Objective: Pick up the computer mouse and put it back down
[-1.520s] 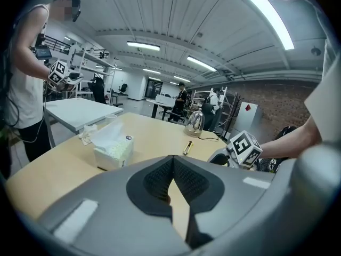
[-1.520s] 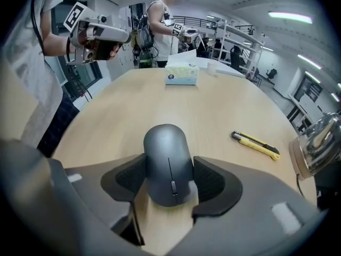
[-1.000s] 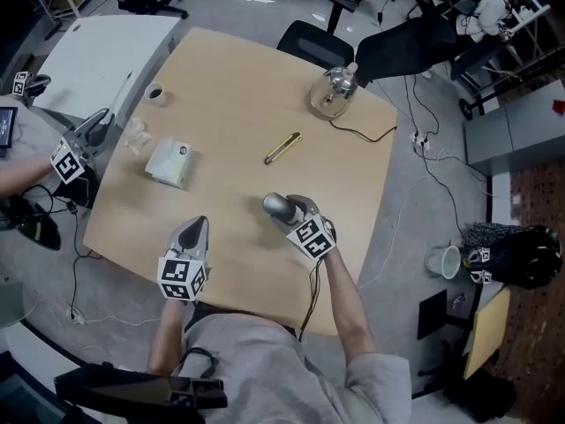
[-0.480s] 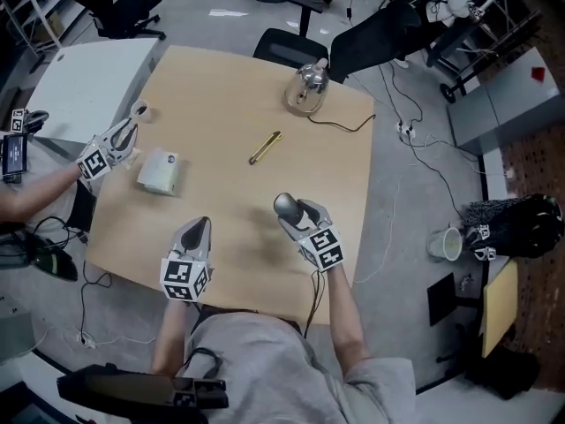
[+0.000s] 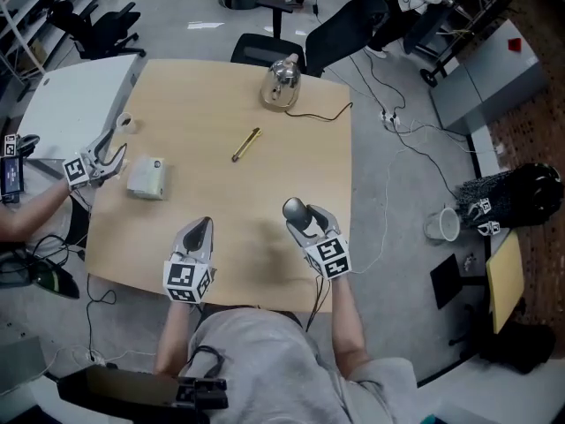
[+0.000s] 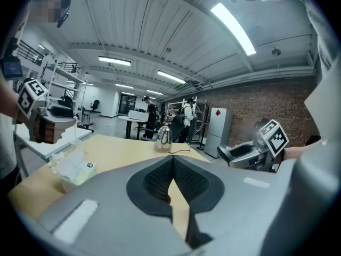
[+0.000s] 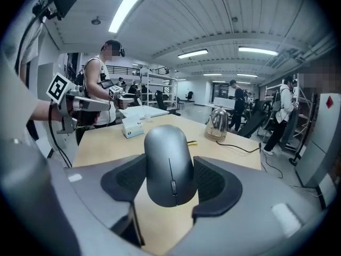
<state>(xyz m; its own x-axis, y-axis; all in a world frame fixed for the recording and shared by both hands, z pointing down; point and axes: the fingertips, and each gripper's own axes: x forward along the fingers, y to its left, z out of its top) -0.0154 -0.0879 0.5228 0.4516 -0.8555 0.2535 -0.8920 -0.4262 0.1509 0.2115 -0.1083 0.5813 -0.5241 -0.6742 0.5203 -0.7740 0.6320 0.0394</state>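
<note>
Over the near right part of the desk (image 5: pixel 221 193), computer mouse (image 7: pixel 169 164) pinched by its sides in right gripper (image 5: pixel 306 223) jaws, clear of the surface. Empty left gripper (image 6: pixel 172 169) jaws pressed together. Risk: smooth rounded shell, narrow contact; likely to slip or pivot if tilted, dropping close to the desk edge.

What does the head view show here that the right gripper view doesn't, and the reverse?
Only the head view: the left gripper, shut, and a white mug on the floor. Only the right gripper view: the jaws pressing the sides of the mouse, and its scroll wheel. Both: the mouse itself, the kettle, the tissue box and the table.
</note>
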